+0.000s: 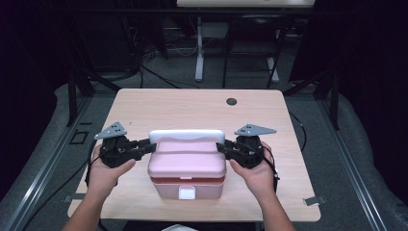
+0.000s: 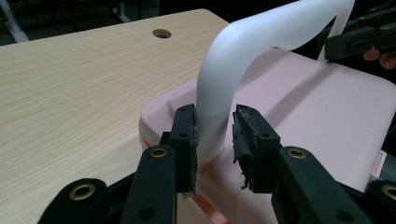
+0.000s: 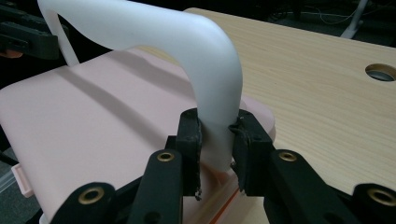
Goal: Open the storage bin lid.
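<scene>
A pink box [image 1: 186, 168] is sitting near the front edge of the tabletop [image 1: 192, 108], its white handle [image 1: 186, 136] standing upright across the lid. The right tongs [image 3: 215, 135] are clamping the handle's right leg just above the lid, steadying that end. The left tongs [image 2: 214, 135] are straddling the left leg: one pad is touching it, the other is standing clear, so no grip is acting there. Holding both ends low would keep the box from tipping.

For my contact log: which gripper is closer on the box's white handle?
Right. The right gripper pinches the white handle at its end, both pads touching. The left gripper straddles the other end; one pad touches, the other stands clear.
</scene>
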The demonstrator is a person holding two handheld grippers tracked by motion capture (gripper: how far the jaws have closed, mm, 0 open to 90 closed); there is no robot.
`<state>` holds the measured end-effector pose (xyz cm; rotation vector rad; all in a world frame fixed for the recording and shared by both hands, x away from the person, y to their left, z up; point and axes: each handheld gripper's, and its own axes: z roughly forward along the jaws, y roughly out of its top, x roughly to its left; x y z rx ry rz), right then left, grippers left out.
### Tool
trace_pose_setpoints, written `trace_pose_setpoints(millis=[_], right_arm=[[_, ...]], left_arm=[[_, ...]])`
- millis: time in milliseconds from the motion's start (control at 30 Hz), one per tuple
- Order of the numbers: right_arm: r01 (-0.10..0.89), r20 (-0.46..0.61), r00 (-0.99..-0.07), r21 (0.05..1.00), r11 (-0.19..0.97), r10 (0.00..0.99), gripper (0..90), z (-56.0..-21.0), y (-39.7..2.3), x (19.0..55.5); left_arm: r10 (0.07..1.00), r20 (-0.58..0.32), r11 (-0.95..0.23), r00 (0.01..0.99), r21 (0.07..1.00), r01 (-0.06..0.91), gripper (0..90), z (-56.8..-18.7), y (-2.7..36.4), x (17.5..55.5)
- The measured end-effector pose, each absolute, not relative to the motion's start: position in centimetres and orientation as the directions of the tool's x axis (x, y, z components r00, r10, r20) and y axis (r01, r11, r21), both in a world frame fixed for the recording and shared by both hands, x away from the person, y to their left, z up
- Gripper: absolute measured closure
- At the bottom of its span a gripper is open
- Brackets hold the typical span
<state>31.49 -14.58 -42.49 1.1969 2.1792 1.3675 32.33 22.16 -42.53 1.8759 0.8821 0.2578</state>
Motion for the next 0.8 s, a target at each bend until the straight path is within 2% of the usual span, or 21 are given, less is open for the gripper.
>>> trace_pose_setpoints(millis=[100, 433, 600, 800], right_arm=[[0.482, 0.163, -0.609, 0.853, 0.2, 0.776, 73.5, -42.3, -14.6, 31.6], [0.471, 0.183, -0.622, 0.864, 0.177, 0.761, 73.5, -41.3, -14.9, 32.7], [0.464, 0.205, -0.634, 0.872, 0.155, 0.746, 73.5, -40.9, -15.0, 33.3], [0.467, 0.213, -0.638, 0.871, 0.152, 0.74, 73.5, -40.8, -15.0, 33.7]], left_arm=[[0.68, -0.195, -0.226, 0.707, 0.861, 0.455, 70.1, -42.2, 22.7, 31.8], [0.687, -0.185, -0.241, 0.703, 0.854, 0.461, 80.9, -42.0, 23.6, 30.1], [0.694, -0.19, -0.255, 0.695, 0.837, 0.484, 89.5, -42.4, 24.0, 29.5], [0.693, -0.186, -0.275, 0.697, 0.825, 0.494, 89.8, -42.9, 23.9, 29.1]])
